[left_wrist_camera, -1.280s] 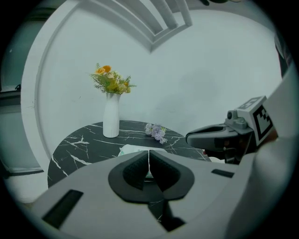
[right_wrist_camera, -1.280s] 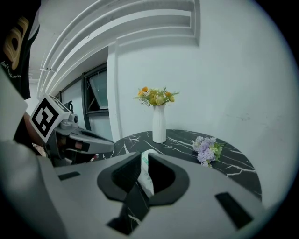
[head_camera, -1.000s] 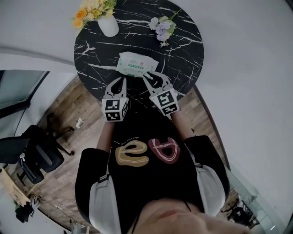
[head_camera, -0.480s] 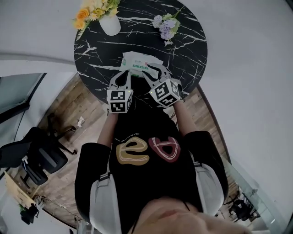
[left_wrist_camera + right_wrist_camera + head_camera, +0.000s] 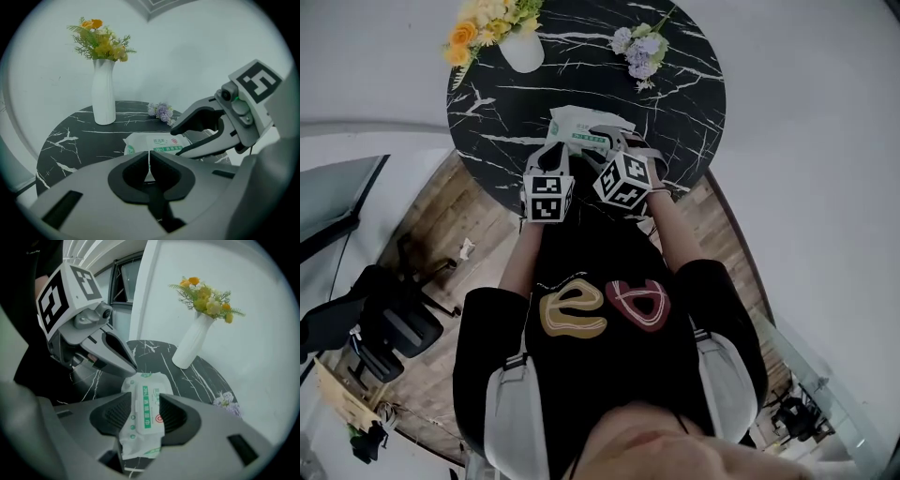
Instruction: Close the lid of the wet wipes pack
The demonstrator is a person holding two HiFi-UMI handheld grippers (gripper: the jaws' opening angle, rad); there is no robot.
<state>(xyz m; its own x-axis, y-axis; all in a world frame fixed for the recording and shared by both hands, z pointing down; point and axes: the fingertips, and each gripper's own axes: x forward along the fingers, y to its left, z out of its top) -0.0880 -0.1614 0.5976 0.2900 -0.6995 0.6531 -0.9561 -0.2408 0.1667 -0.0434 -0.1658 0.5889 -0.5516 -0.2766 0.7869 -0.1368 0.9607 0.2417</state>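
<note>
The wet wipes pack (image 5: 581, 125) is white with green print and lies on the round black marble table (image 5: 684, 94), near its front edge. In the right gripper view the pack (image 5: 140, 380) runs lengthwise between the jaws of my right gripper (image 5: 143, 412), which are opening; the pads stand beside it without pressing. Its white lid flap looks flat. My left gripper (image 5: 150, 161) is shut, with only a thin slit between its jaws, and points at the pack (image 5: 157, 143) from the near left. In the head view both grippers, left (image 5: 551, 150) and right (image 5: 614, 142), hover at the pack's near side.
A white vase of yellow flowers (image 5: 520, 47) stands at the table's far left. A small purple flower sprig (image 5: 637, 47) lies at the far right. A black office chair (image 5: 384, 319) stands on the wooden floor to the left.
Both grippers moved forward and down onto the pack. The right gripper rolled and its jaws spread wider, now straddling the pack. The left gripper's jaws went from spread to shut.
</note>
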